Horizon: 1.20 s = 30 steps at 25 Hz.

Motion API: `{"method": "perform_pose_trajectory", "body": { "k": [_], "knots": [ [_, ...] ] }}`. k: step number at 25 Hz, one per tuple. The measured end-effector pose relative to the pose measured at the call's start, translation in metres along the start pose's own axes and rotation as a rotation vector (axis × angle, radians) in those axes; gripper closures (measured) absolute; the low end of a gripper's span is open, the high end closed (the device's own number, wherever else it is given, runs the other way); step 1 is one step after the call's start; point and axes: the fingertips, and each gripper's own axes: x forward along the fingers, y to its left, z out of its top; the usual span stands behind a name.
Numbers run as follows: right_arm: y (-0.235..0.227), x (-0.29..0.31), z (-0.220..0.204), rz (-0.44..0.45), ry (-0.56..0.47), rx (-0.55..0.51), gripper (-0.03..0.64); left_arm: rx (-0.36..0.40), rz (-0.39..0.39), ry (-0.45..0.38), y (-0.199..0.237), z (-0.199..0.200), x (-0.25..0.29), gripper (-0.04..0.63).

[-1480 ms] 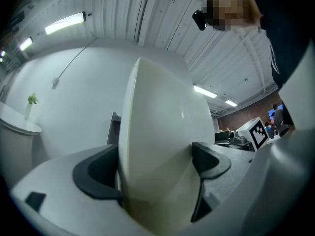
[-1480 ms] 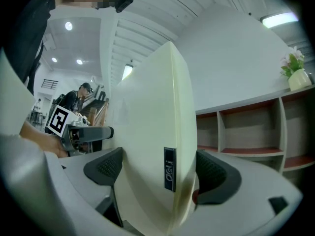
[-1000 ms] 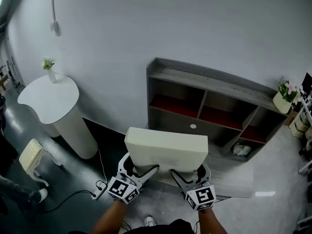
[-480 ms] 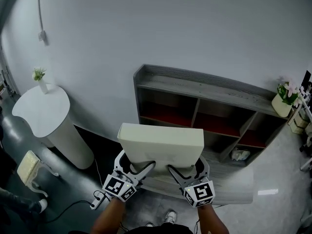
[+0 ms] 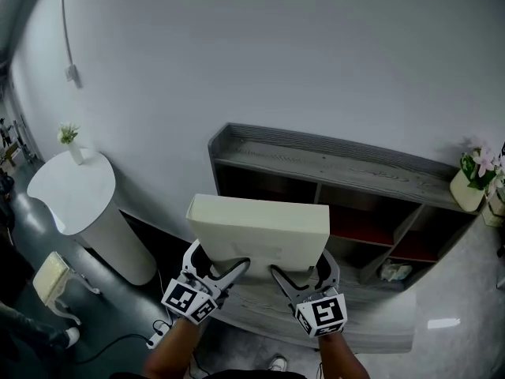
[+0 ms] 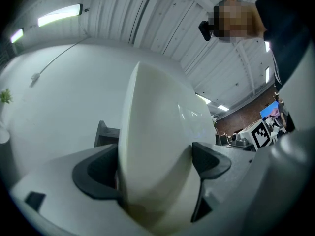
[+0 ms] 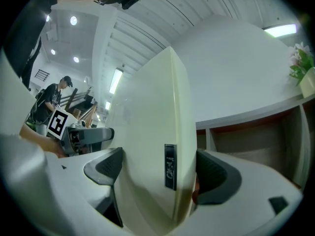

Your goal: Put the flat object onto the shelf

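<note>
A flat cream-white slab (image 5: 260, 227) is held upright in front of the grey wooden shelf unit (image 5: 331, 164). My left gripper (image 5: 217, 268) is shut on its lower left edge, and my right gripper (image 5: 298, 273) is shut on its lower right edge. Seen from the left gripper view, the slab (image 6: 157, 146) fills the gap between the dark pads (image 6: 98, 173). The right gripper view shows the slab (image 7: 157, 146) with a small dark label, clamped between the pads (image 7: 211, 176). The slab hides part of the shelf's lower compartments.
The shelf's top board (image 5: 355, 172) is bare grey wood; red-floored compartments (image 5: 363, 223) lie under it. A potted flower (image 5: 476, 180) stands at the shelf's right end. A white round table (image 5: 75, 192) with a small plant (image 5: 71, 139) stands at left. A cream stool (image 5: 49, 279) sits lower left.
The slab and both grippers have risen slightly and come closer to the shelf. The shelf's top board now shows more fully above the slab.
</note>
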Motion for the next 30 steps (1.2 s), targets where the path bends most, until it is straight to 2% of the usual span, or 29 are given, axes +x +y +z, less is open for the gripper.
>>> {"method": "perform_pose_trajectory", "body": {
  "k": [8, 13, 17, 24, 30],
  "knots": [
    [-0.017, 0.03, 0.043, -0.03, -0.092, 0.029, 0.166, 0.075, -0.044, -0.075, 0.022, 0.05, 0.034, 0.132],
    [-0.026, 0.053, 0.086, -0.065, -0.148, -0.062, 0.166, 0.1, -0.099, -0.133, 0.04, 0.086, 0.056, 0.132],
    [-0.028, 0.069, 0.122, -0.094, -0.18, -0.119, 0.166, 0.081, -0.139, -0.166, 0.057, 0.117, 0.071, 0.132],
    [-0.043, 0.088, 0.178, -0.151, -0.259, -0.153, 0.166, 0.125, -0.209, -0.217, 0.069, 0.175, 0.103, 0.132],
    [-0.052, 0.108, 0.233, -0.187, -0.285, -0.271, 0.166, 0.114, -0.26, -0.262, 0.086, 0.22, 0.129, 0.132]
  ]
}}
